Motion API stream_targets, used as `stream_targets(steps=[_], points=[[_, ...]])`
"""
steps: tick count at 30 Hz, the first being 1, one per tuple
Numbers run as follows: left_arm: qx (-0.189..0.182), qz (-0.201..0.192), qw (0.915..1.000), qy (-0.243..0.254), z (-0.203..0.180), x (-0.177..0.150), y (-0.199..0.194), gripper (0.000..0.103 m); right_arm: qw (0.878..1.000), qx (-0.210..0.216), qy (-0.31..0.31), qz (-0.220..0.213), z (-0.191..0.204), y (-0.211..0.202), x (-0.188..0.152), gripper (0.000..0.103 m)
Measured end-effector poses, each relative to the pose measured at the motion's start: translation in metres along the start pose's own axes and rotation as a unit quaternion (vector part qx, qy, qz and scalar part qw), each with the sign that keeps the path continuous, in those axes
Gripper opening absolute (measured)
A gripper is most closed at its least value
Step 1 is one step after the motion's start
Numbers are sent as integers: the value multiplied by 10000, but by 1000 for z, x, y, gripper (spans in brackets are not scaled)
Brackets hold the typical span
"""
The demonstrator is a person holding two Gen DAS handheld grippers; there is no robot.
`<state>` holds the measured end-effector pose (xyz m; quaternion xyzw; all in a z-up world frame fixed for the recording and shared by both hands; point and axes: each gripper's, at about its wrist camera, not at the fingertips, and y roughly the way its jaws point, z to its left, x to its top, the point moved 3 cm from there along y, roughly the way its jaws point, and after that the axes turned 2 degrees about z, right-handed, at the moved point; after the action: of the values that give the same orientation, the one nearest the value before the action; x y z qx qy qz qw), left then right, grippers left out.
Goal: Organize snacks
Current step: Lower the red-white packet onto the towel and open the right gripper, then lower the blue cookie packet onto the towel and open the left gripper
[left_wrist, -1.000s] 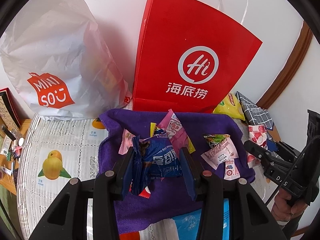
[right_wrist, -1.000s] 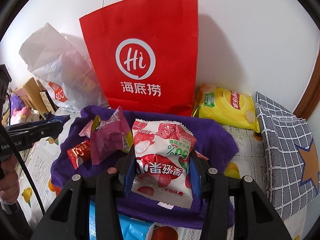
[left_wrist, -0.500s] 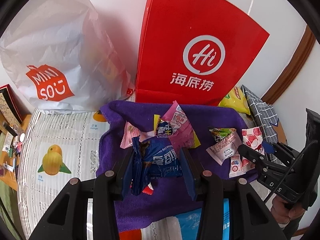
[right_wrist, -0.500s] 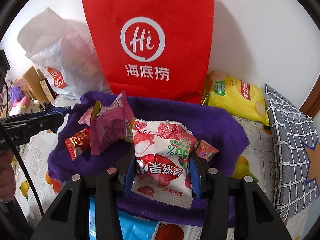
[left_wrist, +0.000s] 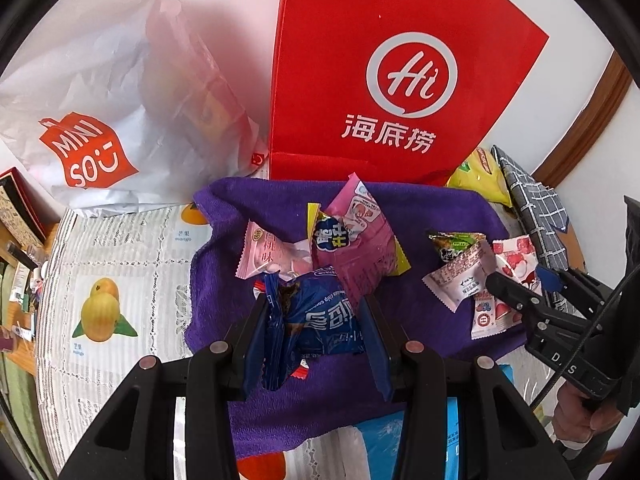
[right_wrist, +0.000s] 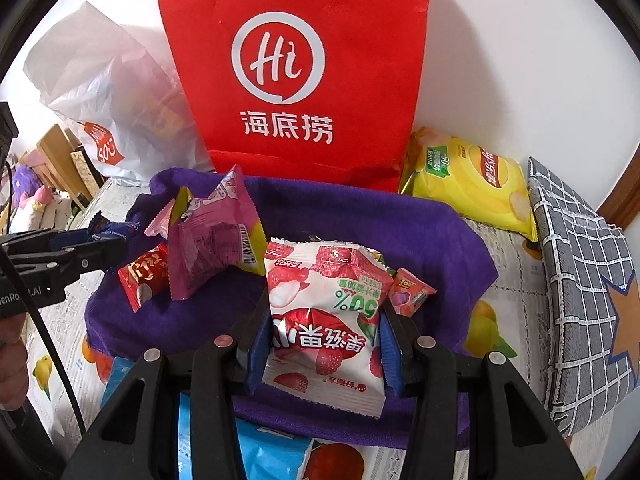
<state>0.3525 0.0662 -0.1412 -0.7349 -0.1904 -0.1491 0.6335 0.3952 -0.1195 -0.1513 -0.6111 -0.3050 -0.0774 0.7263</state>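
My left gripper (left_wrist: pixel 316 320) is shut on a blue cookie packet (left_wrist: pixel 320 320) and holds it above the purple towel (left_wrist: pixel 420 312). My right gripper (right_wrist: pixel 324 340) is shut on a white and red strawberry snack packet (right_wrist: pixel 328 320) above the same towel (right_wrist: pixel 400 220). On the towel lie a pink packet (left_wrist: pixel 356 240), a pale pink packet (left_wrist: pixel 268 256), a green packet (left_wrist: pixel 456 244) and small white packets (left_wrist: pixel 460 284). The right gripper also shows at the right of the left wrist view (left_wrist: pixel 516 292), and the left gripper at the left of the right wrist view (right_wrist: pixel 100 240).
A red paper bag (left_wrist: pixel 400 80) stands behind the towel against the wall, a white MINISO plastic bag (left_wrist: pixel 100 100) to its left. A yellow chip bag (right_wrist: pixel 468 184) and a grey checked cushion (right_wrist: pixel 580 280) lie at the right. A blue packet (right_wrist: pixel 264 456) lies in front.
Both grippers have moved forward, closer to the red bag and over the towel, each still holding its packet.
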Motion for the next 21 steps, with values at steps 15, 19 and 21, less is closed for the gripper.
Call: stream_targets(steps=[15,19,21], points=[[-6,197,9998,8,-2,-1,10,42,10000,8,40,-86,-2,-5,1,48],[-35,237,9997,18,-3,-1,13,42,9999,5,48,-157,-2,-11,1,48],[-55,240,9997,29,-4,-1,13,43,9998,4,32,-195,-1,-13,1,48]])
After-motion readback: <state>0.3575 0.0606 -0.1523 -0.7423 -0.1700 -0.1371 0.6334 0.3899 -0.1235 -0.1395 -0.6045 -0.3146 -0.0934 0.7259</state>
